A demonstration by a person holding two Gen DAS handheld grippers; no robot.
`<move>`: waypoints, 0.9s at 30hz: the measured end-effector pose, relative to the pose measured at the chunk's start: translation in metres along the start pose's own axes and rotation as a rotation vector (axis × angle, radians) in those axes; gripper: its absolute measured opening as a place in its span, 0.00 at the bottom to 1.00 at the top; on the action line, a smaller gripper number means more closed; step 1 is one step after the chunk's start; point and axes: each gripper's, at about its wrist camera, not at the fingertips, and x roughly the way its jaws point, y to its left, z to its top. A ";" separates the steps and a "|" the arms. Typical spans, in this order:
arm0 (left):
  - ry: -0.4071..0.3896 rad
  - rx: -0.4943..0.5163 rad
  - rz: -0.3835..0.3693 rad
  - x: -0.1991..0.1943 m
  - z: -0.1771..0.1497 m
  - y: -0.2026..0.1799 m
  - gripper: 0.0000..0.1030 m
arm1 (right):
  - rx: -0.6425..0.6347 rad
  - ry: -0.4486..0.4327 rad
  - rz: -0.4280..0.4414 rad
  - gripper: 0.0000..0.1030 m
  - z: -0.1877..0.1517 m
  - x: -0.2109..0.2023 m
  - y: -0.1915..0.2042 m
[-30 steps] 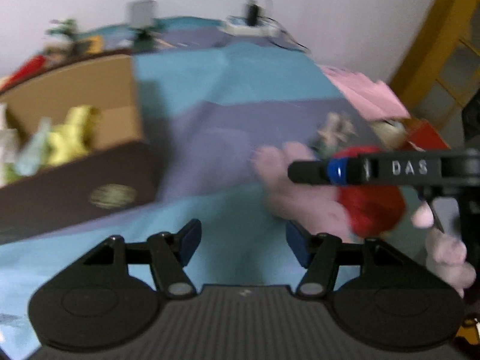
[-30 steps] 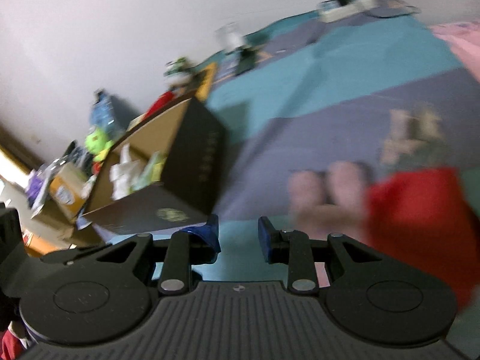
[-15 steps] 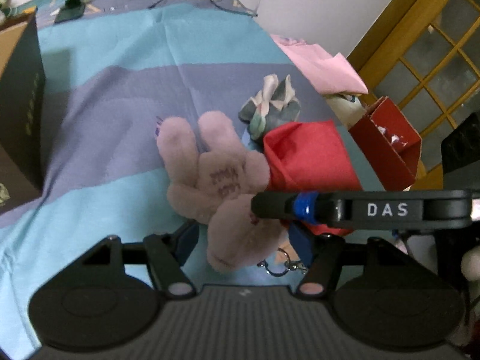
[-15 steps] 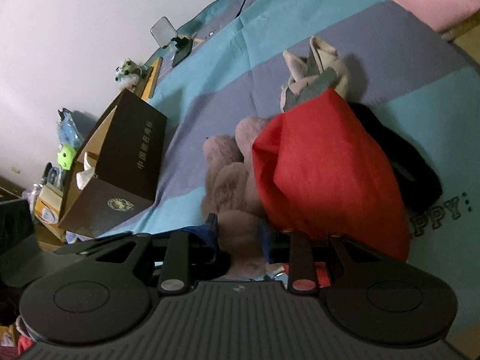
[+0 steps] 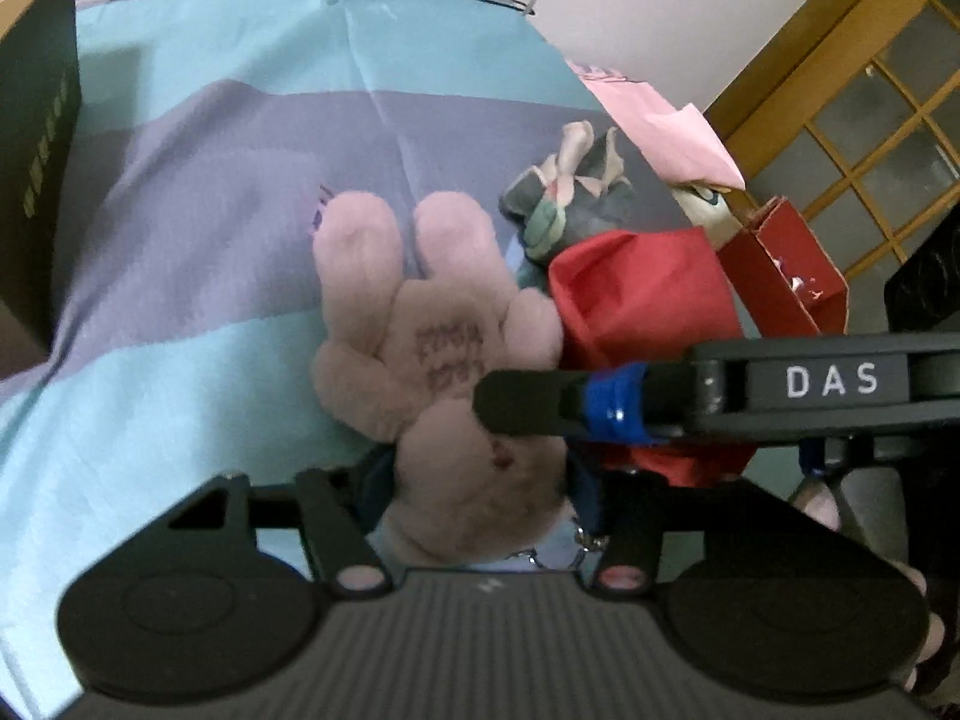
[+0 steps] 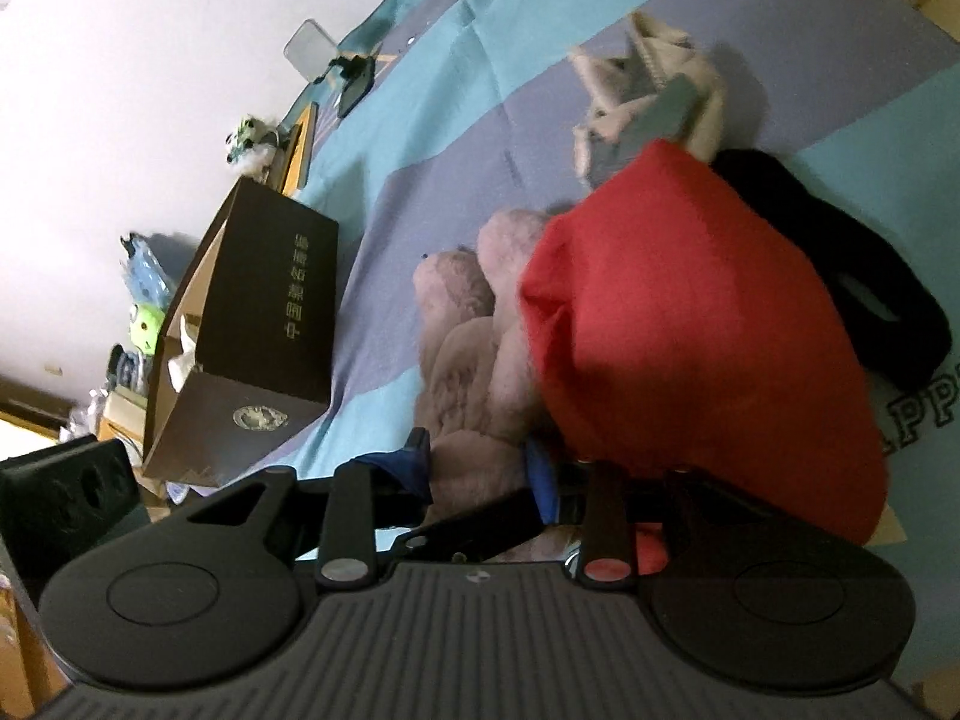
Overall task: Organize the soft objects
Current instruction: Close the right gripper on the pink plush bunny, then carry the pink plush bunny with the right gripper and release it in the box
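Pink plush rabbit (image 5: 444, 372), on striped bed sheet (image 5: 180, 192): flanked by closing left gripper (image 5: 480, 480) and opening right gripper (image 6: 480, 468), grip unconfirmed.

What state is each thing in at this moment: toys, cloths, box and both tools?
Pink plush toy: lying flat on the bedspread, its lower end between both tools' fingers.
Red cloth: lying crumpled, overlapping the plush toy's side.
Grey rag toy: lying on the bedspread, partly under the red cloth.
Brown box: open, soft things inside.
Left tool: closing around the plush toy.
Right tool: opening, the plush toy between its fingers.
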 end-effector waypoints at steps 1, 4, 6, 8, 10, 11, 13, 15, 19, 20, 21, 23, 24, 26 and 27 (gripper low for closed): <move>-0.003 0.002 0.000 -0.002 -0.001 0.002 0.53 | -0.003 0.003 -0.001 0.19 -0.001 0.002 0.004; -0.013 0.001 0.001 -0.013 -0.004 0.012 0.53 | 0.005 0.018 0.023 0.19 -0.002 0.007 0.011; -0.022 0.000 0.005 -0.023 -0.005 0.018 0.52 | -0.004 0.025 0.035 0.19 -0.003 0.009 0.019; -0.031 0.000 0.009 -0.032 -0.007 0.025 0.52 | -0.019 0.029 0.045 0.20 -0.005 0.013 0.028; -0.038 0.001 0.011 -0.043 -0.008 0.030 0.52 | -0.025 0.028 0.058 0.20 -0.008 0.015 0.039; -0.043 0.004 0.011 -0.048 -0.008 0.033 0.52 | -0.030 0.026 0.064 0.20 -0.009 0.014 0.044; -0.054 0.018 0.009 -0.060 -0.008 0.038 0.52 | -0.040 0.018 0.074 0.20 -0.012 0.014 0.055; -0.067 0.036 0.009 -0.072 -0.007 0.041 0.52 | -0.047 0.005 0.081 0.21 -0.013 0.012 0.065; -0.120 0.077 -0.003 -0.098 0.001 0.044 0.52 | -0.076 -0.047 0.089 0.21 -0.012 0.004 0.092; -0.138 0.088 -0.011 -0.105 0.006 0.046 0.52 | -0.092 -0.069 0.090 0.21 -0.011 0.000 0.100; -0.155 0.094 -0.019 -0.111 0.010 0.047 0.52 | -0.110 -0.093 0.090 0.21 -0.009 -0.004 0.108; -0.199 0.114 -0.034 -0.126 0.020 0.048 0.52 | -0.141 -0.143 0.093 0.21 -0.004 -0.011 0.123; -0.228 0.131 -0.038 -0.135 0.027 0.049 0.52 | -0.161 -0.174 0.096 0.21 -0.001 -0.015 0.133; -0.282 0.161 -0.039 -0.151 0.037 0.051 0.52 | -0.208 -0.223 0.105 0.21 0.007 -0.020 0.152; -0.313 0.173 -0.040 -0.160 0.043 0.053 0.52 | -0.236 -0.248 0.114 0.21 0.011 -0.023 0.161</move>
